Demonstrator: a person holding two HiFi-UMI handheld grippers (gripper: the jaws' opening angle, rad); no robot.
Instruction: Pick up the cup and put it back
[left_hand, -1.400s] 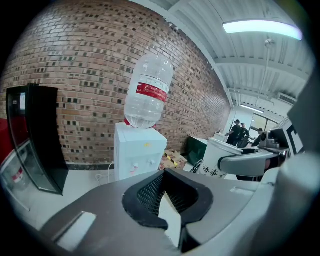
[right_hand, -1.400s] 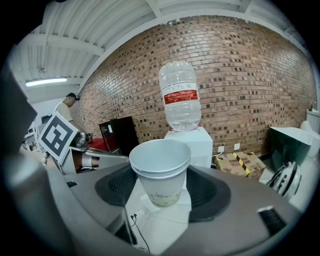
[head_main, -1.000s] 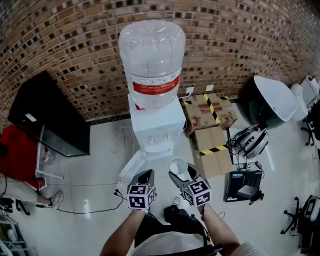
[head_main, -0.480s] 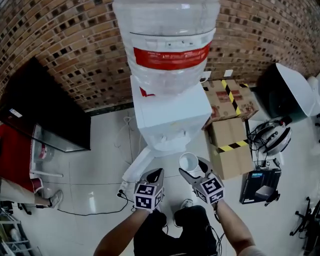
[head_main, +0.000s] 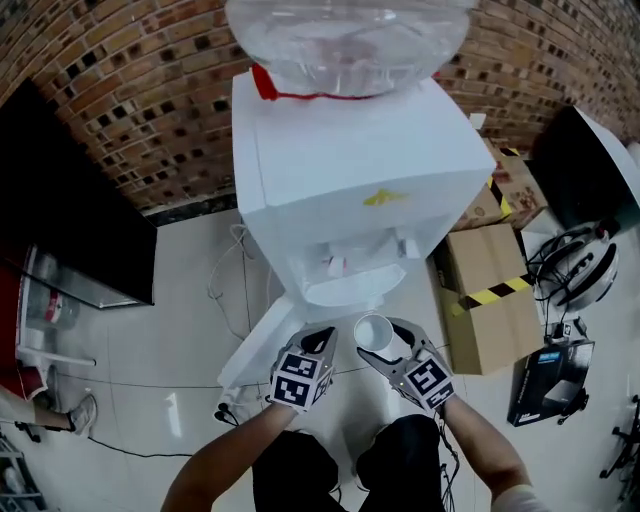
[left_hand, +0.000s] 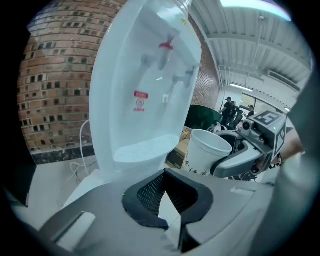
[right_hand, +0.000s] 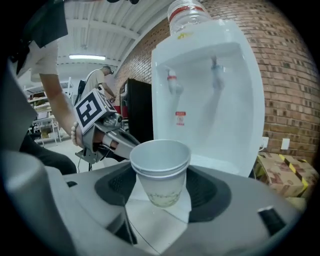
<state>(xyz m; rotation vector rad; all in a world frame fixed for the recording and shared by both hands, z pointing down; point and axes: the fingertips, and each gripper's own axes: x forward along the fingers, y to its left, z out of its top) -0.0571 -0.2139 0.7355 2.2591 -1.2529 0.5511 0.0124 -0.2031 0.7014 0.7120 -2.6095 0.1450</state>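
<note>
From the head view, the right claw is clamped on the white cup, held upright just near of the water dispenser. The left claw hangs just to its left.

In the left gripper view, the left claw has its jaws together, with nothing between them, and the cup shows to the right.

In the right gripper view, the cup sits between the right claw's pads.

Bright, even indoor light, strong fisheye warp.
Strip lights glow overhead; the white dispenser nearly washes out; the floor carries soft glare; gripper-view corners go black, foreground soft.
</note>
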